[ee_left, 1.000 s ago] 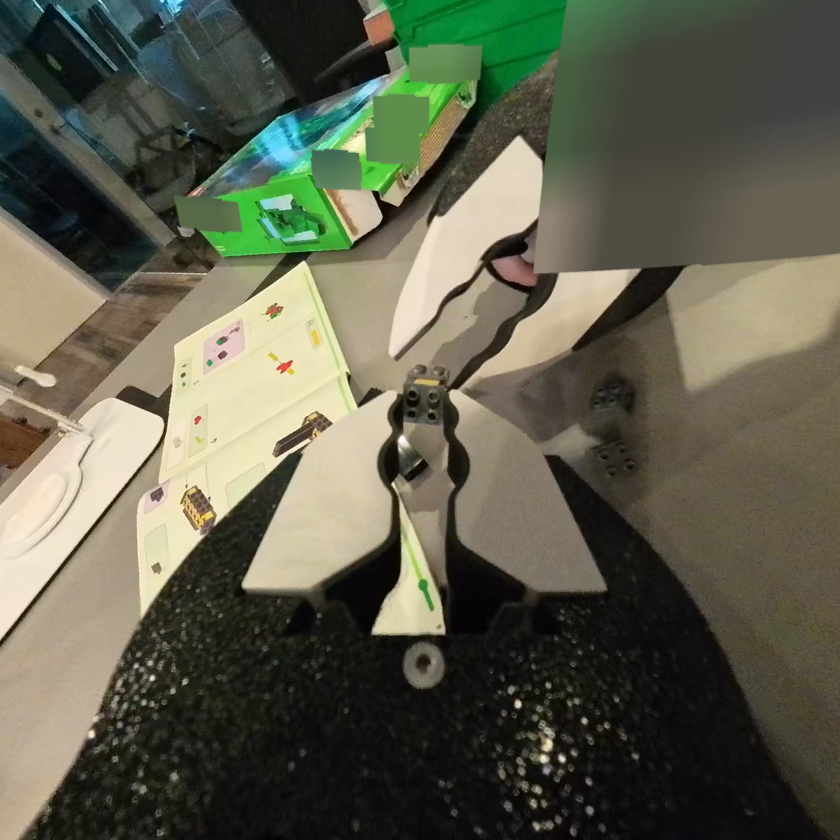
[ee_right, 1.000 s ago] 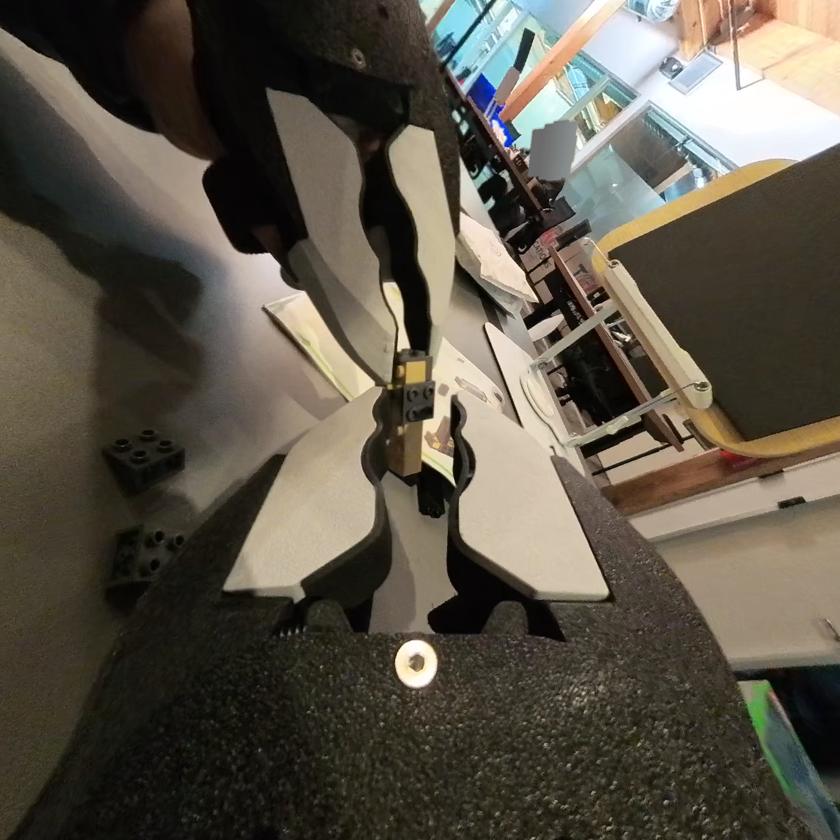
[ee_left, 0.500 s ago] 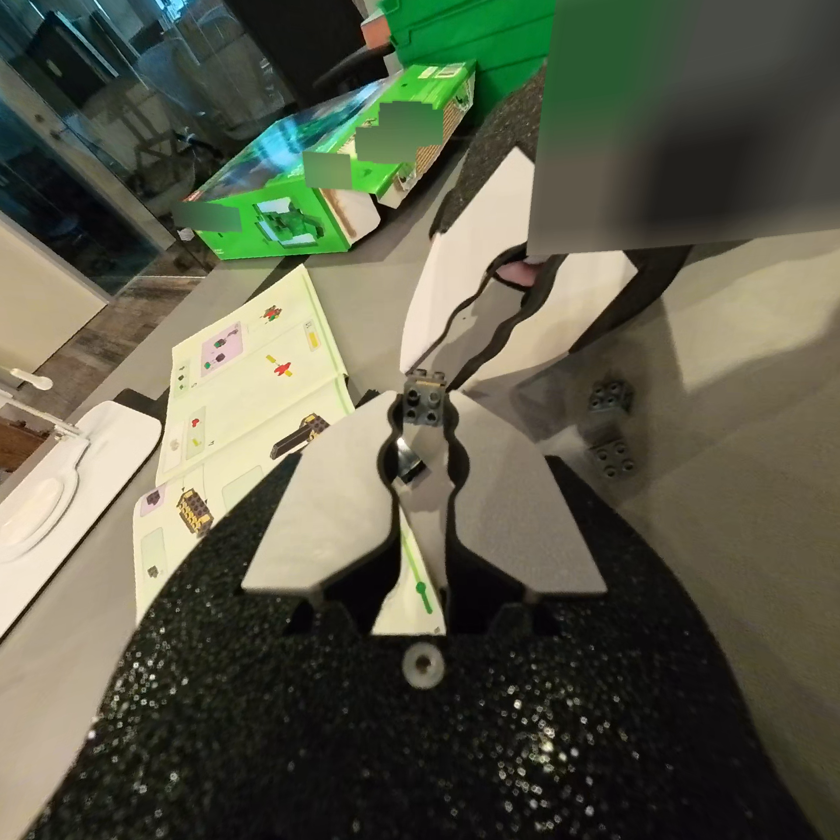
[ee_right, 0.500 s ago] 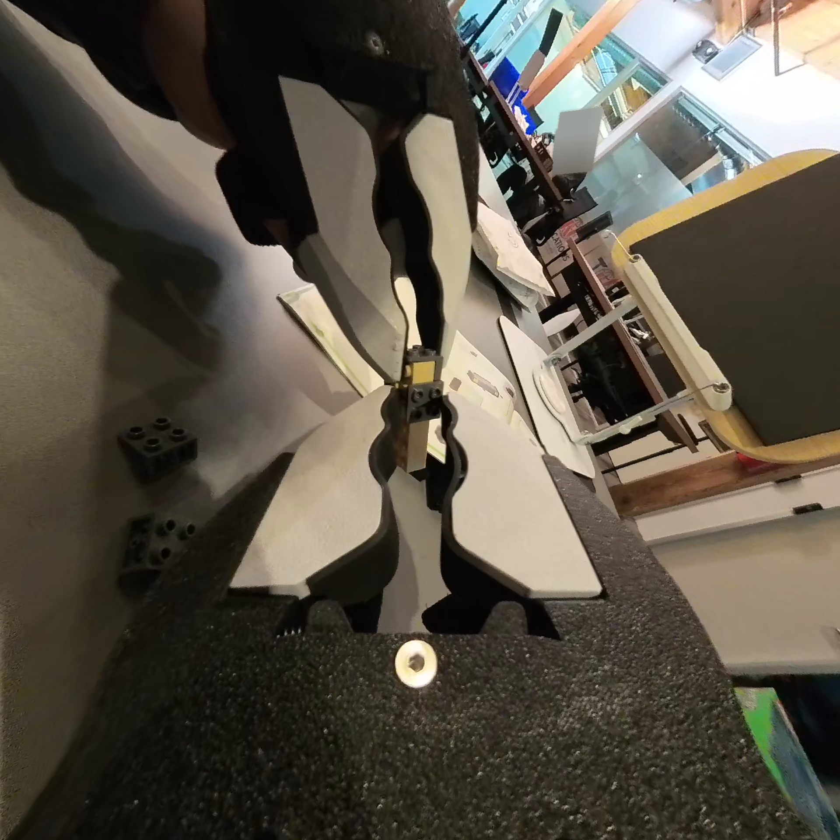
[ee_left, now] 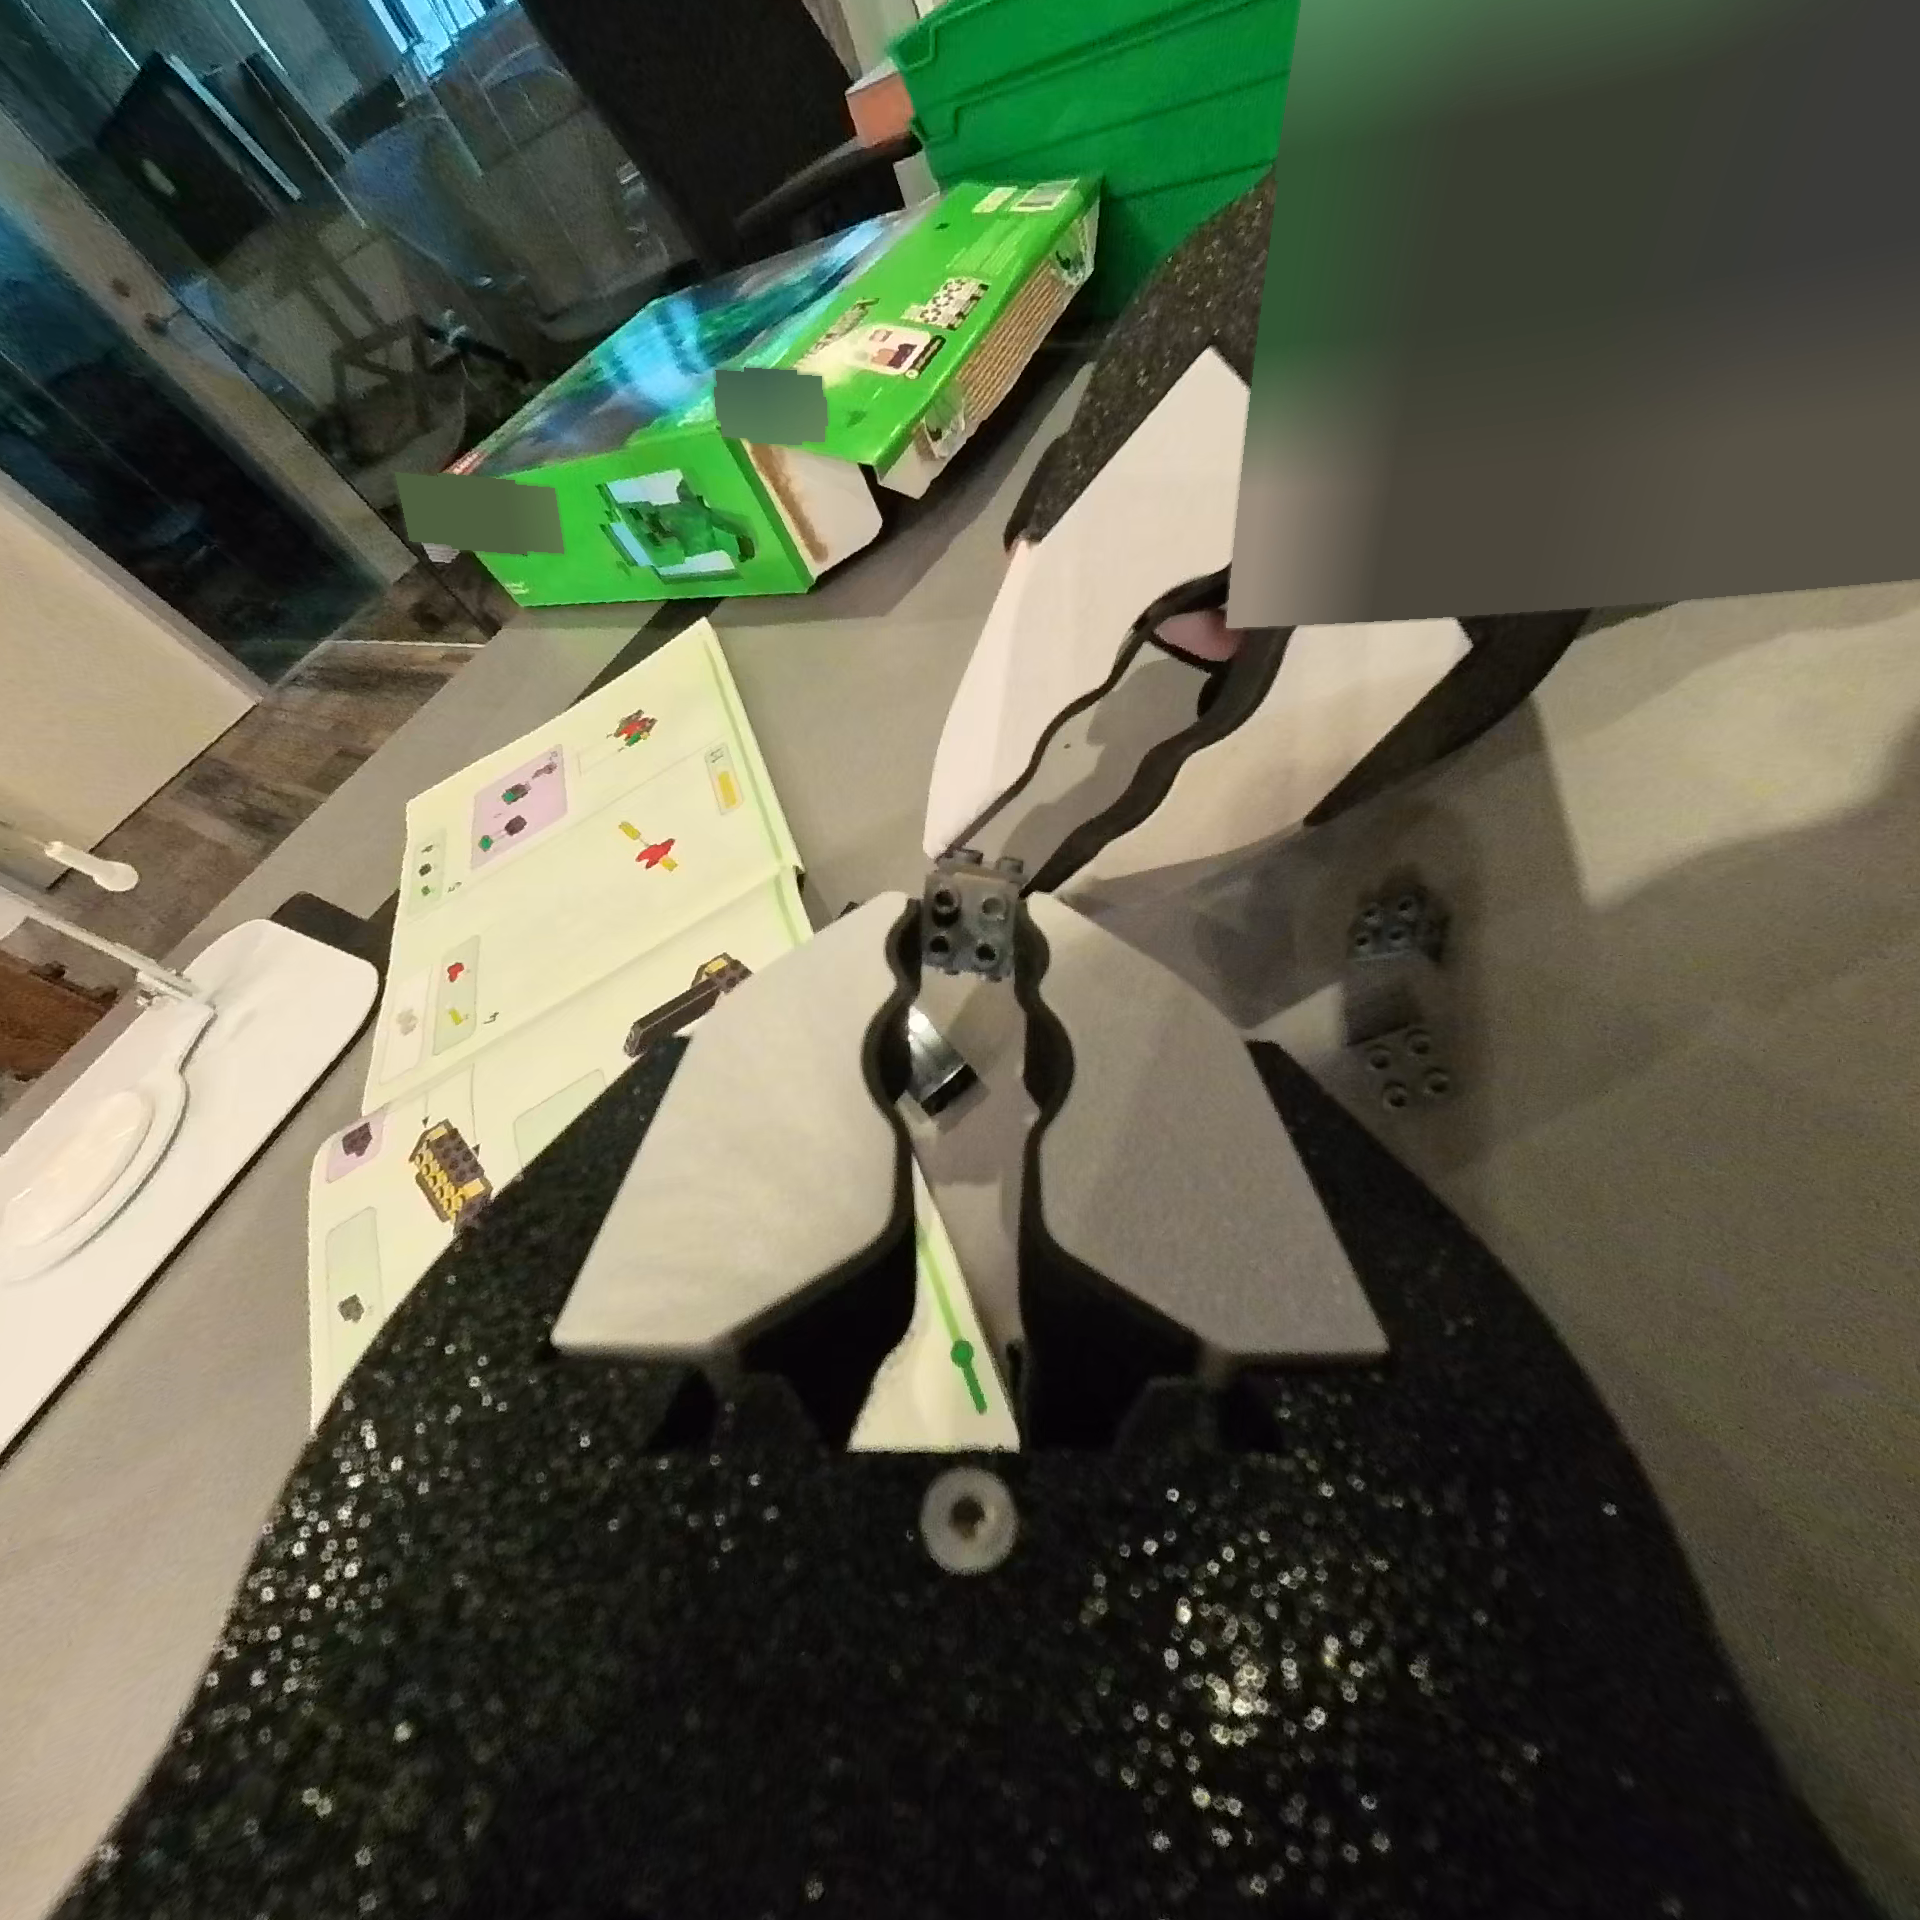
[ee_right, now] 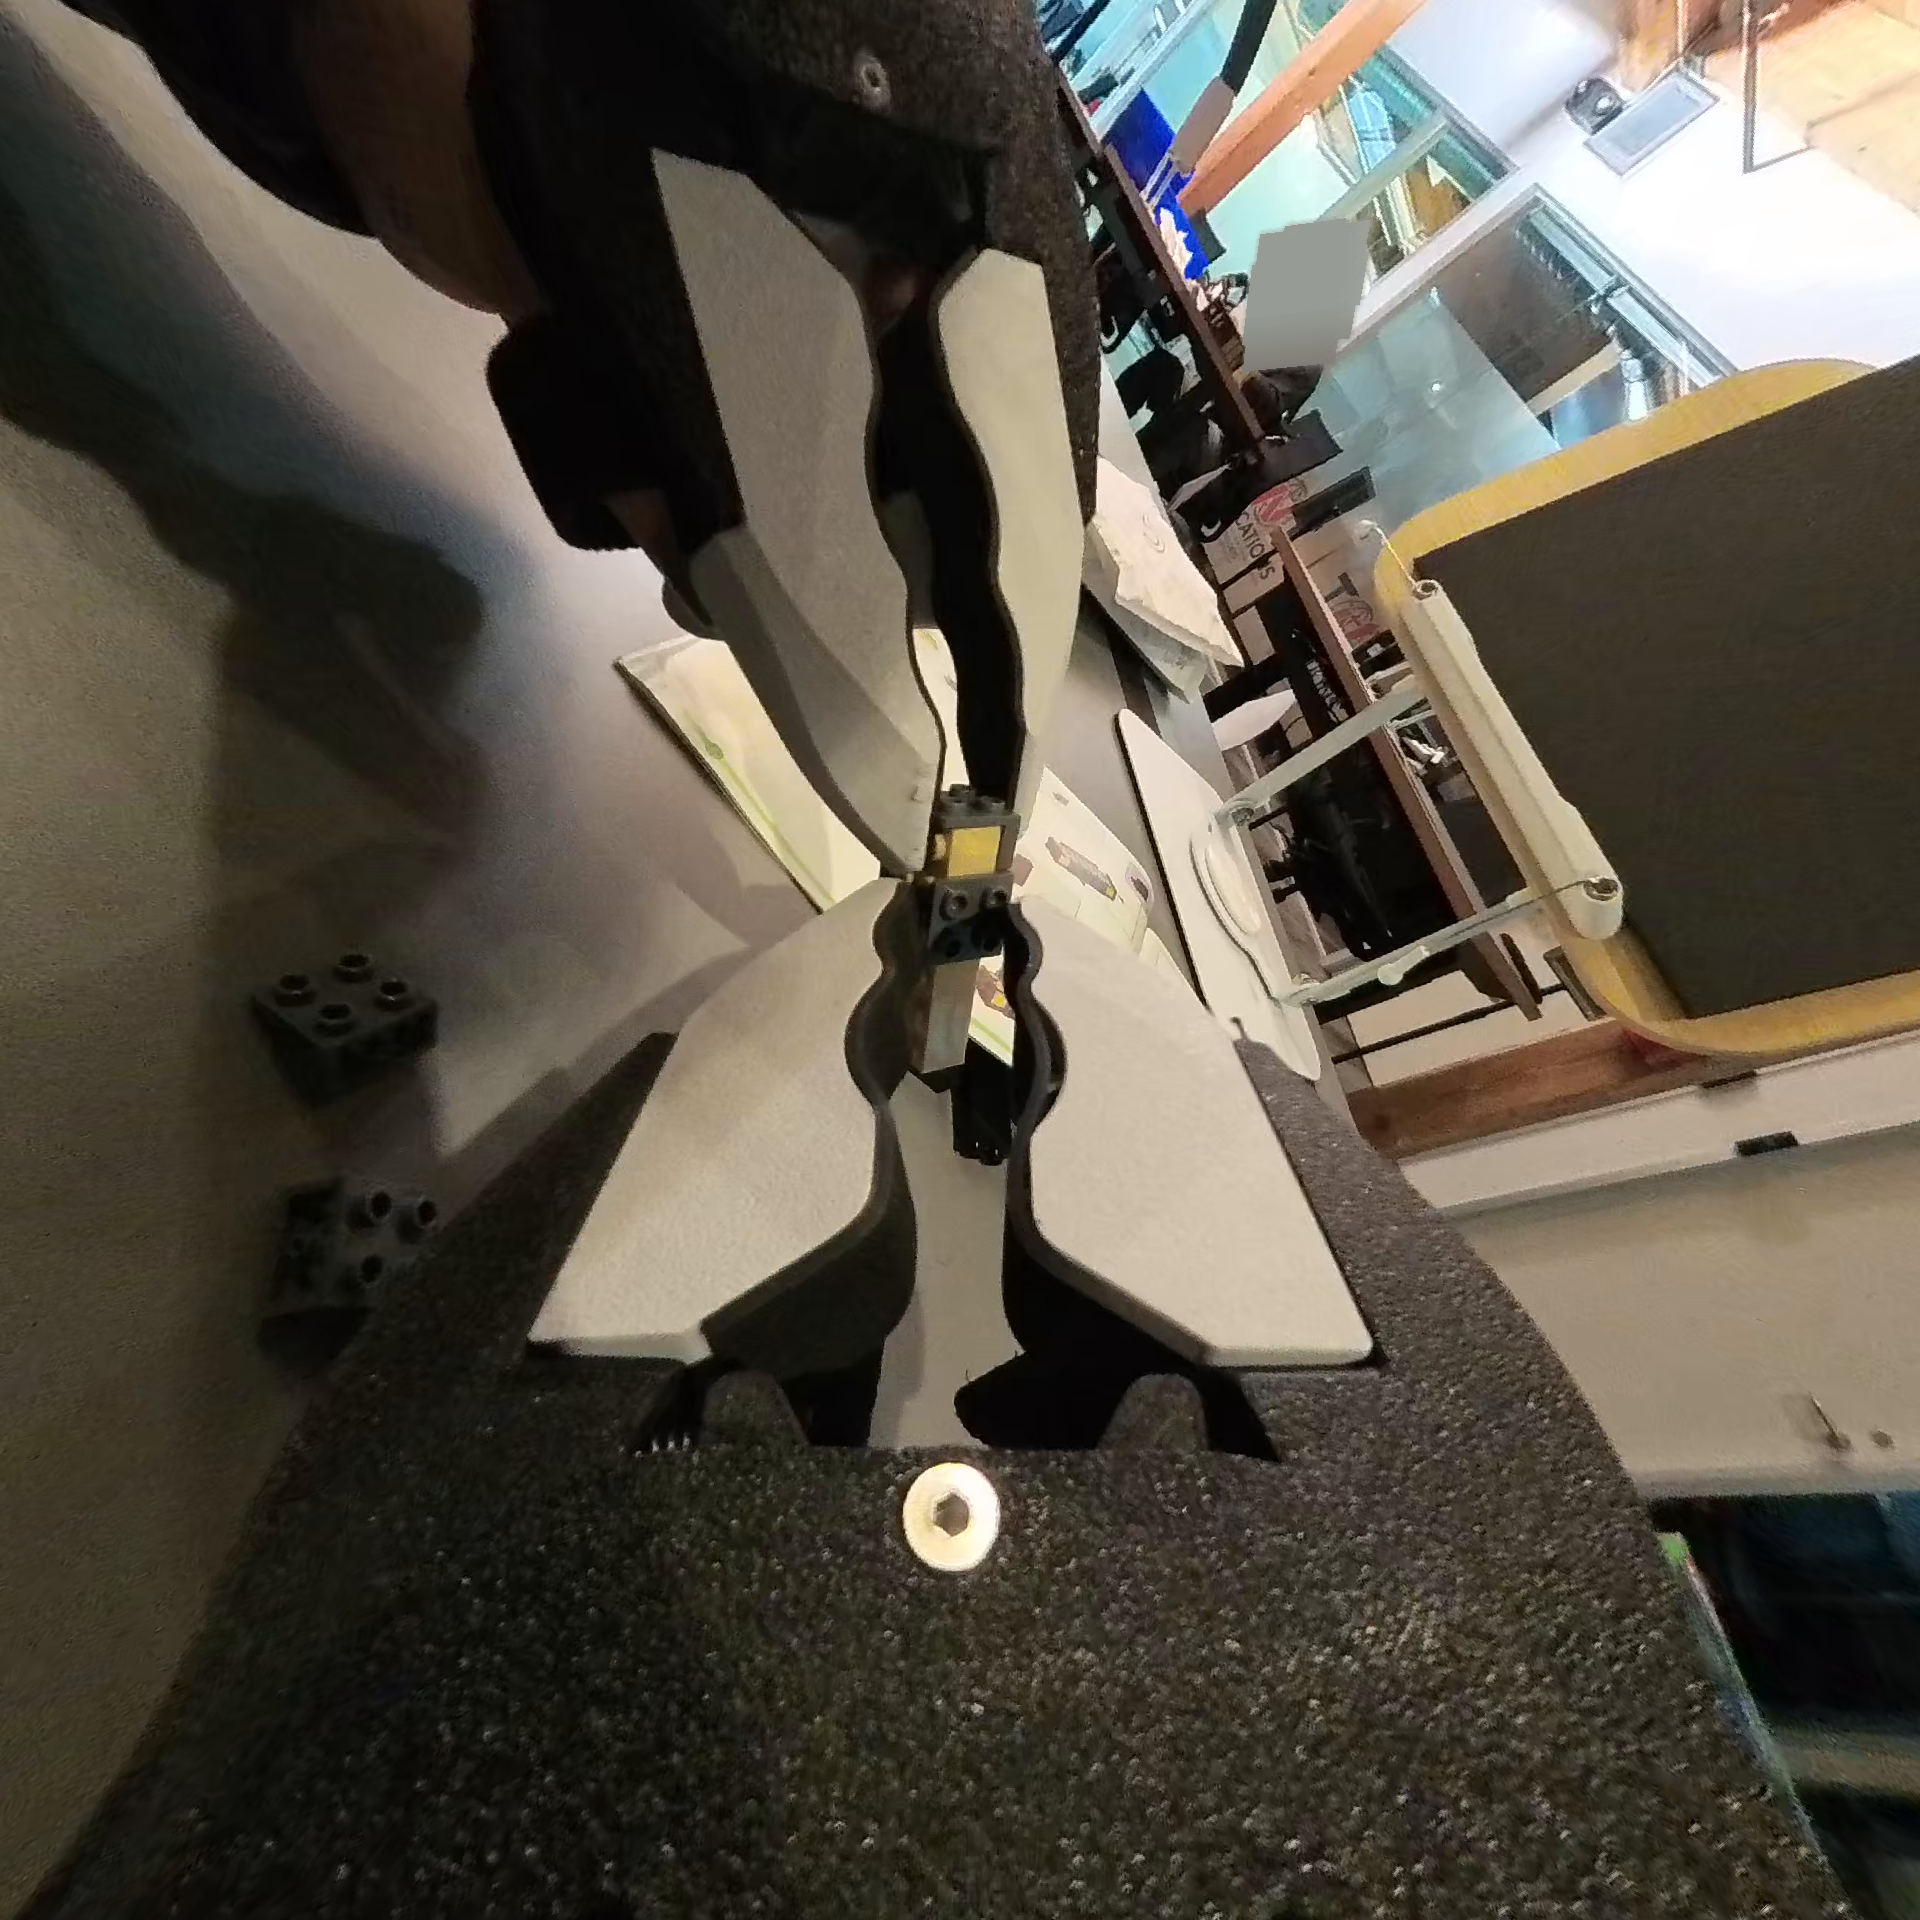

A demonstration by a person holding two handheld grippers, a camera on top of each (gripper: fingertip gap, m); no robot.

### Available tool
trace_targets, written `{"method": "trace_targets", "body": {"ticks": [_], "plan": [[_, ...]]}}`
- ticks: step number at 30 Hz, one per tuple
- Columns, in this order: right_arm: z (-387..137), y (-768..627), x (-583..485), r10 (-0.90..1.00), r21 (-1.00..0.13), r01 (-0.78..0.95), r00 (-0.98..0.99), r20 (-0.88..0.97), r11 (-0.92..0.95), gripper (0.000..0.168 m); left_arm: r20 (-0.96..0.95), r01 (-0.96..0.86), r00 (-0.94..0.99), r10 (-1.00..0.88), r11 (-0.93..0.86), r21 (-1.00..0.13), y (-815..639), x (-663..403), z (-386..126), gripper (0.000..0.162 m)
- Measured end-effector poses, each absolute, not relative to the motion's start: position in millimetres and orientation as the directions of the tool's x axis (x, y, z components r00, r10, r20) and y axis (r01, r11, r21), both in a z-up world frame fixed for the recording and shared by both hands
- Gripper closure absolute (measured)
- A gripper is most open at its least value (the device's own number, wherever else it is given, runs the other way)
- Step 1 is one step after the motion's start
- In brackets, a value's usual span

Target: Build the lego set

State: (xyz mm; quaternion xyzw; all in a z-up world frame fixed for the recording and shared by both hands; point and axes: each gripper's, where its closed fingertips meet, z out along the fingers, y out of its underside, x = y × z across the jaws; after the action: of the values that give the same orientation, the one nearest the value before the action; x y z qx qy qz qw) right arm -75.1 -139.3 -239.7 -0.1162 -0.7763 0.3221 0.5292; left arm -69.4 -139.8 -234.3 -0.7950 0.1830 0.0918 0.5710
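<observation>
Lego pieces sit pinched between the two claws, just like a moment ago, and hardly anything has moved; the claws only seem a tiny bit closer together now. The left claw [ee_left: 971, 920] is squeezed tight on a small dark grey brick [ee_left: 969, 933] with round holes on its side, right at its tips. The right claw [ee_right: 961, 920] is also clamped on the little build [ee_right: 964, 914], and the two claws meet tip to tip, so both hold the same small stack. That stack has a gold block [ee_right: 974, 849] in the middle with dark grey bricks above and below it (one long pale piece runs back between the right claw's fingers). Two loose dark bricks [ee_left: 1397, 992] lie on the grey table [ee_left: 1662, 1143], off to the right of the left claw and close to each other. An open instruction booklet [ee_left: 582, 894] lies to the left of the left claw, and a green box [ee_left: 790, 436] sits farther ahead of it.
</observation>
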Motion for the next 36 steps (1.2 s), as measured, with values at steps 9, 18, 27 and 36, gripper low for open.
{"method": "trace_targets", "body": {"ticks": [9, 18, 27, 36], "plan": [[-241.1, -140.1, -74.8, 0.51, -0.612, -0.16, -0.415, 0.753, 0.774, 0.154, -0.372, -0.416, 0.907, -0.196, -0.283, -0.864, -140.1, -69.5, -235.7, 0.145], [-244.0, -141.9, -74.4, 0.5, -0.608, -0.162, -0.426, 0.753, 0.777, 0.154, -0.469, -0.511, 0.86, -0.202, -0.302, -0.805, -140.2, -70.8, -239.8, 0.143], [-245.1, -142.0, -74.1, 0.514, -0.627, -0.145, -0.448, 0.731, 0.765, 0.154, -0.555, -0.588, 0.809, -0.195, -0.293, -0.754, -139.5, -70.6, -240.6, 0.145], [-243.9, -142.6, -73.4, 0.551, -0.669, -0.118, -0.474, 0.687, 0.733, 0.154, -0.572, -0.605, 0.796, -0.197, -0.297, -0.739, -139.3, -70.1, -239.0, 0.146]]}}
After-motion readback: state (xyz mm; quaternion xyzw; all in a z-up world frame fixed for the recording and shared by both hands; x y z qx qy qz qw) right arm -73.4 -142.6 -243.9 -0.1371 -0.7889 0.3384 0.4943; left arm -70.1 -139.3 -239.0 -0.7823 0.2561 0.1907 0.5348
